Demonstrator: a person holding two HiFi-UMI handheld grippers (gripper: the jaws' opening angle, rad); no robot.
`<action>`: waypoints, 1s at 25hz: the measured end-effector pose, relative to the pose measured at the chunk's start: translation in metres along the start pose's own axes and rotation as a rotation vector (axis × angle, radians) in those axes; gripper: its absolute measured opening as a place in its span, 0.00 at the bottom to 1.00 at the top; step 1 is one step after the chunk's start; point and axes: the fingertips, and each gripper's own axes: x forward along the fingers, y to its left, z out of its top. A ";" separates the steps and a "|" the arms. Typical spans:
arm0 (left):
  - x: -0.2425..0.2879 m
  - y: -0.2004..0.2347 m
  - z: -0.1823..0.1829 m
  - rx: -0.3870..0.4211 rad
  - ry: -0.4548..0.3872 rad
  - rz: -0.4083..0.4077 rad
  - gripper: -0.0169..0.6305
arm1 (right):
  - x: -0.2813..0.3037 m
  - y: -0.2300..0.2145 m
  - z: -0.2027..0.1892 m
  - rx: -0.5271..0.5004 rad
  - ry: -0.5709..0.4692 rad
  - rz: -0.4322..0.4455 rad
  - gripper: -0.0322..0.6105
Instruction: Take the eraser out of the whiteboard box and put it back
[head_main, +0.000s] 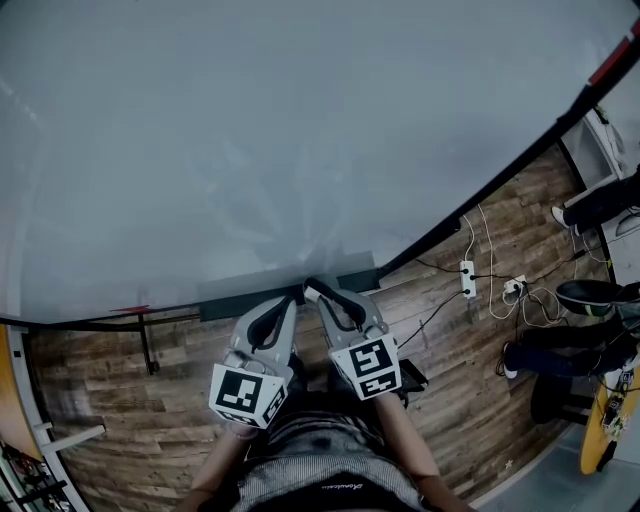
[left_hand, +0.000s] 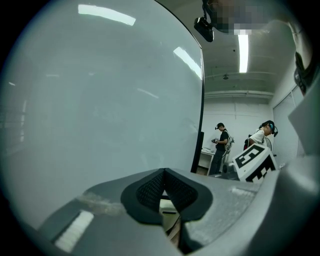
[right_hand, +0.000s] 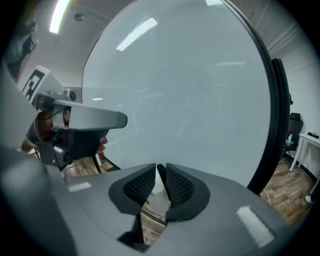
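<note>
There is one whiteboard (head_main: 250, 130), one gray whiteboard box (head_main: 230, 297) along its lower edge, and two grippers whose tips sit side by side at that box. The left gripper (head_main: 292, 298) has its pads closed tip to tip, with nothing gripped. The right gripper (head_main: 310, 290) stands a narrow slit apart. A small white thing (right_hand: 159, 191), apparently the eraser, shows low in that slit over the box, and the pads are not pressing on it. Below is a wood-plank floor (head_main: 450, 380) with one white power strip (head_main: 466, 279) and loose cables. Past the board's edge, one person (left_hand: 220, 147) stands at a table and a second person (left_hand: 262, 134) is nearby under ceiling strip lights.
</note>
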 end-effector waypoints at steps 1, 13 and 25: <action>0.000 0.001 0.000 -0.002 0.002 -0.001 0.03 | 0.001 0.001 -0.001 -0.008 0.010 0.003 0.16; 0.001 0.009 -0.001 -0.008 0.001 -0.007 0.03 | 0.019 0.004 -0.022 -0.051 0.127 0.054 0.38; 0.007 0.015 -0.005 -0.013 0.020 -0.009 0.03 | 0.030 0.000 -0.029 -0.055 0.185 0.067 0.34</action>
